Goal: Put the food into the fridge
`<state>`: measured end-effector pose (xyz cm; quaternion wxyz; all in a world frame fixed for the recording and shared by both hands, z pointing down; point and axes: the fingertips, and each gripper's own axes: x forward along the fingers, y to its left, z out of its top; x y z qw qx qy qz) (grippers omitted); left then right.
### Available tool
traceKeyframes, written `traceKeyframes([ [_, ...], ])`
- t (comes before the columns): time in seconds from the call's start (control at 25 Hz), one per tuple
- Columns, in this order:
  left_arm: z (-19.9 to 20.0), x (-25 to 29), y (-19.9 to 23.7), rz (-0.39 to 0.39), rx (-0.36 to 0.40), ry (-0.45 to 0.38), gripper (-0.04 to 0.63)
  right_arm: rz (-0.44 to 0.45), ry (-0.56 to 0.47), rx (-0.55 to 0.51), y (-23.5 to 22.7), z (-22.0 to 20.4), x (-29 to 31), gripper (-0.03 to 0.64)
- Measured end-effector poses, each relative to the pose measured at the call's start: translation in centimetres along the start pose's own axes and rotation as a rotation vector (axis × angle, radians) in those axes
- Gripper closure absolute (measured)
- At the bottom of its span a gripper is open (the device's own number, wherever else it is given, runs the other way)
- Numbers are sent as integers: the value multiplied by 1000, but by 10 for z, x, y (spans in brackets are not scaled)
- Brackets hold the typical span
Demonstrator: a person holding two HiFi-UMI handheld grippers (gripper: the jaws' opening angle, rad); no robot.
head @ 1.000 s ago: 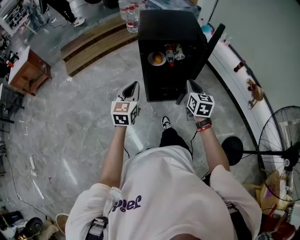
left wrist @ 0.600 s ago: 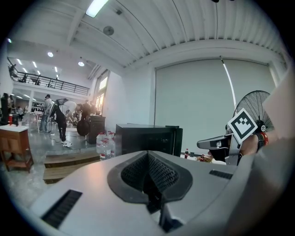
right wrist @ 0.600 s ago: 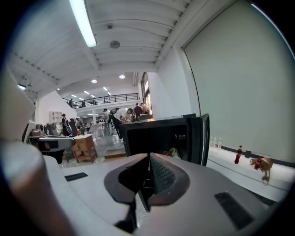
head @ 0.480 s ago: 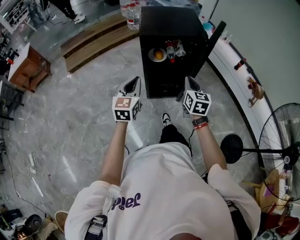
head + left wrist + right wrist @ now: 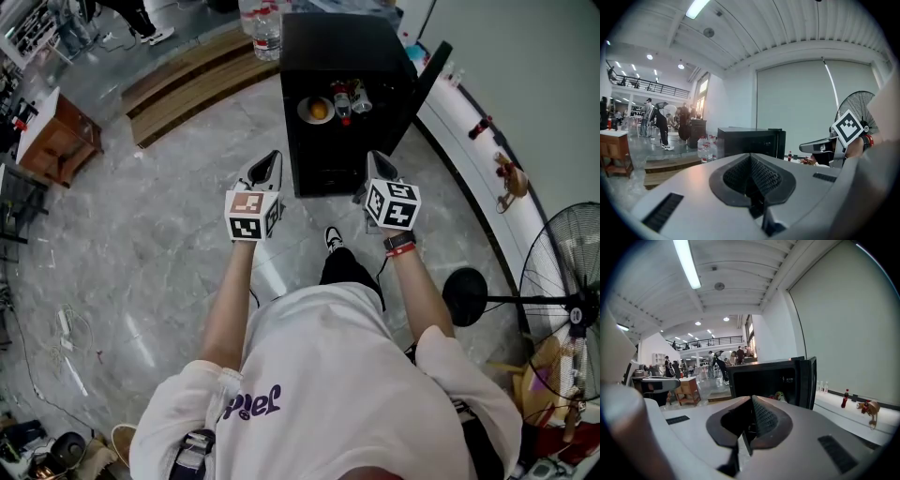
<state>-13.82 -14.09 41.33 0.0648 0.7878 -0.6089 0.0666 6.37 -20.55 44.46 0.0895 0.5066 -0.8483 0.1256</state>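
Note:
A black fridge (image 5: 342, 56) stands on the floor ahead with its door (image 5: 427, 80) swung open to the right. On its shelf sit a plate with an orange (image 5: 317, 110) and two small bottles (image 5: 349, 101). My left gripper (image 5: 272, 157) hangs in the air left of the fridge front, shut and empty. My right gripper (image 5: 372, 157) is near the fridge's lower right front, also shut with nothing in it. In the right gripper view the open fridge (image 5: 764, 378) and some food (image 5: 779, 396) show past the shut right gripper (image 5: 751, 397). The left gripper view shows the shut left gripper (image 5: 750, 155).
A standing fan (image 5: 562, 272) is at the right. A curved white ledge (image 5: 469, 159) with a red bottle (image 5: 480, 131) runs behind the door. Water bottles (image 5: 261, 23) and a wooden platform (image 5: 187, 80) lie beyond the fridge, a wooden table (image 5: 56, 141) at left.
Both grippers have risen a little and moved slightly closer to the fridge front. Nothing was picked up or let go.

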Motion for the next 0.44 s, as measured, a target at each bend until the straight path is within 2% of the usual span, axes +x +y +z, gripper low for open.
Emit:
traceKeyframes([
  [0.2, -4, 8, 10, 10, -9, 2, 577, 11, 10, -10, 1, -3, 14, 601],
  [0.44, -22, 40, 35, 32, -25, 24, 577, 25, 35, -8, -8, -13, 60, 601],
])
